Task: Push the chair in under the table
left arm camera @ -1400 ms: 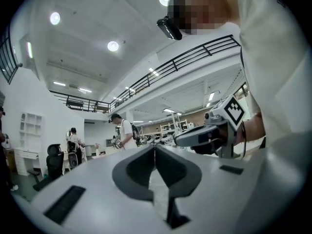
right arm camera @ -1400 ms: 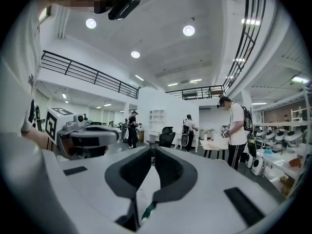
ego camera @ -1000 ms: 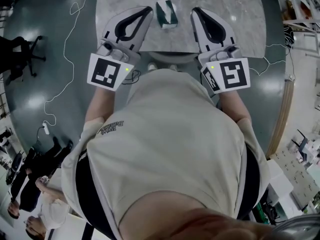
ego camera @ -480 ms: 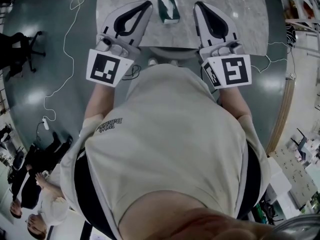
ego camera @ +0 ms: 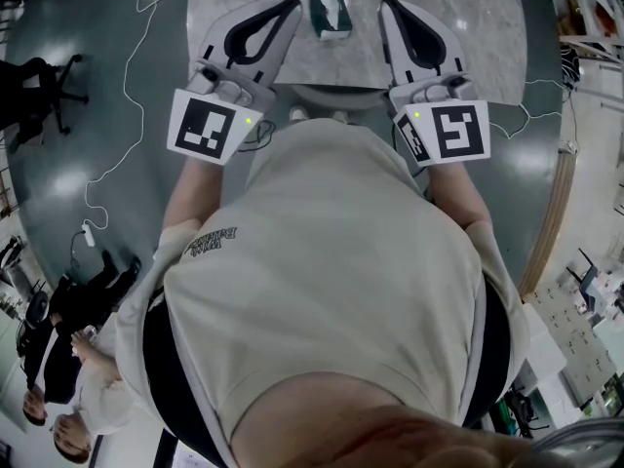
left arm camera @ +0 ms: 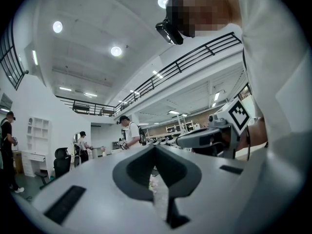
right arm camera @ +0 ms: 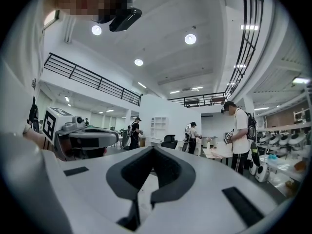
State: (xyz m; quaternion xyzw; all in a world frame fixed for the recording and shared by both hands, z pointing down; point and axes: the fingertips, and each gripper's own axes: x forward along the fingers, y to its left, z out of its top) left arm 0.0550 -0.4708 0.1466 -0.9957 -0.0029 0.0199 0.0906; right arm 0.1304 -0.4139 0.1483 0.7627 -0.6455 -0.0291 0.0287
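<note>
In the head view my left gripper (ego camera: 287,6) and right gripper (ego camera: 388,6) point level over the near edge of the grey marble table (ego camera: 458,37), side by side. Both are shut with nothing between the jaws. Between them, at the table's edge, shows the curved light-grey top of the chair (ego camera: 327,93), mostly under the tabletop; neither gripper touches it. Two shoe tips (ego camera: 297,116) peek out just below it. The left gripper view shows its shut jaws (left arm camera: 155,147) and the other gripper (left arm camera: 209,138) to the right. The right gripper view shows its shut jaws (right arm camera: 154,148).
A small green-and-white box (ego camera: 330,11) lies on the table between the grippers. A white cable (ego camera: 127,86) trails over the dark floor at the left, near a black office chair (ego camera: 44,91). Several people stand in the hall (right arm camera: 241,135).
The whole head view has slid slightly upward in the picture. Both grippers keep their place over the table's edge and stay shut.
</note>
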